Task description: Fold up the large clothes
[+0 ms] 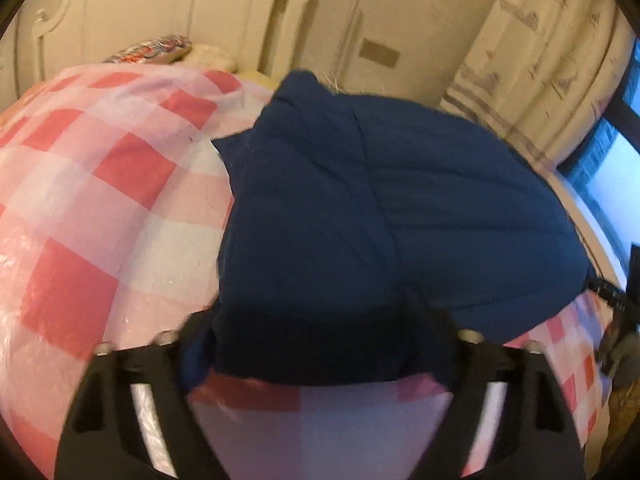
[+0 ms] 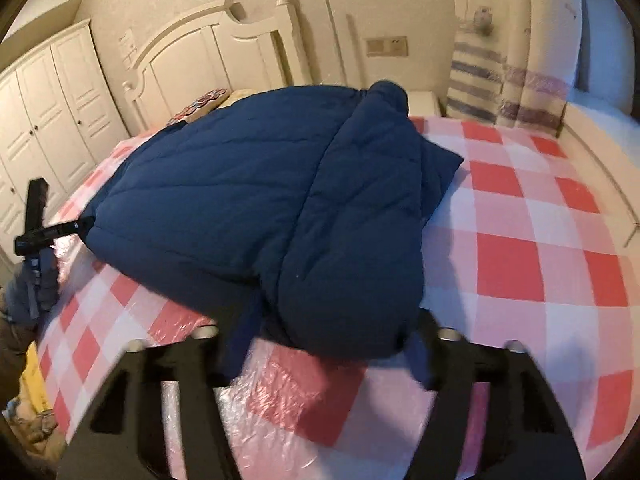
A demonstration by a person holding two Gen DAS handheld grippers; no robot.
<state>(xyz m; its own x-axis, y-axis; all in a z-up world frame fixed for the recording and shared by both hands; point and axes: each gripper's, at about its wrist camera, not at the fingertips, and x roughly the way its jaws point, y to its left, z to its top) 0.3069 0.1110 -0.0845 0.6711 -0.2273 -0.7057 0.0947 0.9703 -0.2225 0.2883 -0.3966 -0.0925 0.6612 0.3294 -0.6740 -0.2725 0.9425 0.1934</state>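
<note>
Dim warm indoor light, heavy fisheye bending, motion blur toward the edges

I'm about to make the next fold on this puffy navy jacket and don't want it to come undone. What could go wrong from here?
1. The navy jacket is thick and puffy; the sleeve folded across it may spring back open.
2. Each pair of tongs has the near hem between its fingers; an uneven grip could drag the bundle askew.
3. The glossy plastic over the checked bedcover looks slick, so the jacket might slide.
</note>
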